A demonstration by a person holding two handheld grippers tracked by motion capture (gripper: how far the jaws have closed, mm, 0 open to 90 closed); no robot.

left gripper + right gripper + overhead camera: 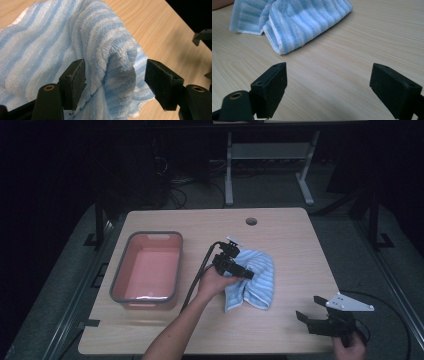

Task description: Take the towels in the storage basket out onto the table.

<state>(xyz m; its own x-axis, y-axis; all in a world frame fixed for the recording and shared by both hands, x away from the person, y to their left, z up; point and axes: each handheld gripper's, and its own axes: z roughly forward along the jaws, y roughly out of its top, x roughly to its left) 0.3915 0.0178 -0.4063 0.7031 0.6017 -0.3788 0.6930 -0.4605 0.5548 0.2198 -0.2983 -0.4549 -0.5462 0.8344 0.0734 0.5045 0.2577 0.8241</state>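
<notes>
High view: the blue striped towel (252, 280) lies crumpled mid-worktop (290, 240), left tongs (248, 274) on it, pink tub (149, 269) at nine o'clock, right tongs (309, 308) at four o'clock. Left gripper view: jaws wide around a raised towel fold (117, 65). Right gripper view: jaws wide, empty, towel (307, 20) at eleven o'clock.

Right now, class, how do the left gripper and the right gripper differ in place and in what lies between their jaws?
The left gripper is over the striped towel at mid-table; the right gripper is near the table's right front corner, apart from the towel. A raised towel fold lies between the left gripper's jaws; bare tabletop shows between the right gripper's jaws. Both stand open, each held in a hand.
</notes>
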